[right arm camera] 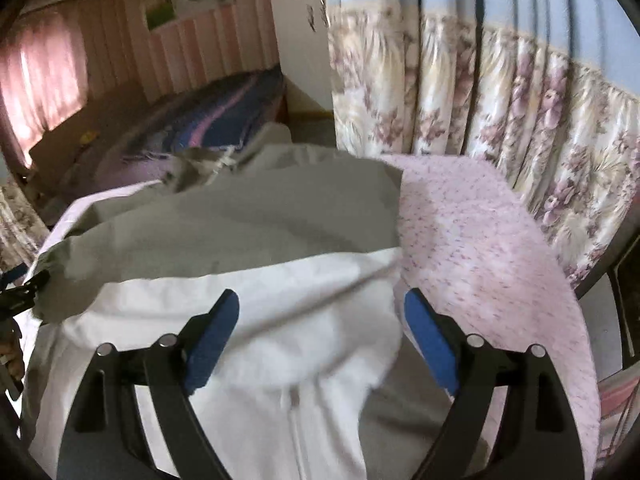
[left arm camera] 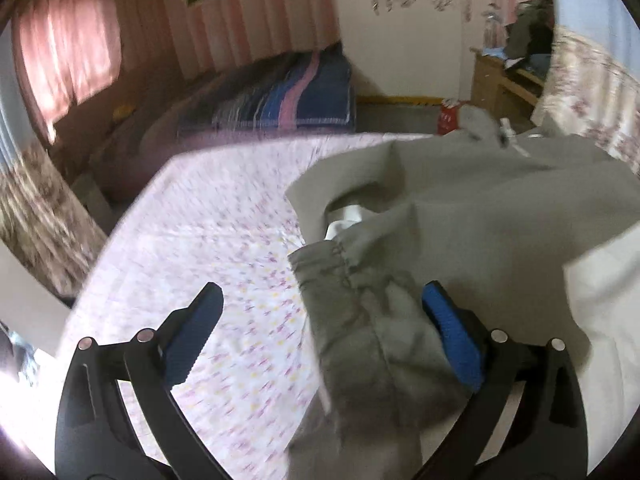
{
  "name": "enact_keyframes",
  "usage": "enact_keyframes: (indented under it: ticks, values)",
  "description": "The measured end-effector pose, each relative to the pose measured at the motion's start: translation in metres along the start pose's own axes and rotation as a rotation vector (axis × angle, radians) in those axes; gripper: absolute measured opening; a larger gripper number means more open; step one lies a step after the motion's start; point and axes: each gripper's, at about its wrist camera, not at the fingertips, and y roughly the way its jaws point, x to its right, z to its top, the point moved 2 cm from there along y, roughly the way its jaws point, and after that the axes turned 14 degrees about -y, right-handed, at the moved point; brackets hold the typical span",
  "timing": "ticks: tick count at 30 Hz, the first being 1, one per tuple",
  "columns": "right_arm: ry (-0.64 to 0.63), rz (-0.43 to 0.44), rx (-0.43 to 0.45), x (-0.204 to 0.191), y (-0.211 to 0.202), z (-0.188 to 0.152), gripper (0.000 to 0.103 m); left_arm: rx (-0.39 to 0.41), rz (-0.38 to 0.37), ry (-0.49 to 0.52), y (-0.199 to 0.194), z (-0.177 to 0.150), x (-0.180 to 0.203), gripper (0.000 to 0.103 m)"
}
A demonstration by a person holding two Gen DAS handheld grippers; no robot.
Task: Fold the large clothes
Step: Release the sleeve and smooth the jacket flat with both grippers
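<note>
The left tongs [left arm camera: 320, 332] gape wide over a bunched grey sleeve [left arm camera: 360, 320], gripping nothing. The grey jacket [right arm camera: 240, 216] lies spread on the flowered bed sheet [left arm camera: 224, 216], white lining [right arm camera: 260, 300] turned up. The right tongs [right arm camera: 320, 336] stand equally wide above that lining, probably poised to pinch its edge for a fold.

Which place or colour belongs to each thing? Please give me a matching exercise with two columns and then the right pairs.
Things:
1. grey-green jacket
2. white lining
3. pink dotted bedsheet
4. flowered curtain

Descriptions:
A. hangs behind the bed, in the right wrist view
B. lies spread on the sheet, one cuffed sleeve between the open fingers of the left hand-held gripper
C. covers the bed under the garment
D. pale inside, under the open right hand-held gripper

Pairs: 1-B, 2-D, 3-C, 4-A
</note>
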Motion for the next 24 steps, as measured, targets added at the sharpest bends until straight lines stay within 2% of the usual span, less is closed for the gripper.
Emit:
enact_keyframes:
  ticks: [2, 5, 9, 18, 21, 24]
  values:
    - [0.002, 0.010, 0.023, -0.001, -0.025, -0.010, 0.085, 0.036, -0.012, 0.015, -0.029, -0.006, 0.000, 0.100]
    - [0.019, 0.029, 0.038, -0.001, -0.056, -0.031, 0.085, 0.062, -0.067, -0.035, -0.074, -0.026, -0.017, 0.100]
    - [-0.011, 0.038, 0.056, -0.008, -0.095, -0.061, 0.085, 0.079, -0.083, -0.085, -0.121, -0.057, -0.047, 0.100]
    - [-0.013, 0.009, 0.032, -0.016, -0.160, -0.147, 0.085, 0.038, -0.054, -0.133, -0.194, -0.148, -0.122, 0.100]
    - [-0.006, -0.009, 0.019, -0.019, -0.178, -0.174, 0.086, 0.018, -0.079, -0.127, -0.219, -0.182, -0.131, 0.100]
    - [-0.003, -0.039, 0.018, -0.019, -0.196, -0.197, 0.086, 0.018, -0.122, -0.096, -0.241, -0.214, -0.124, 0.100]
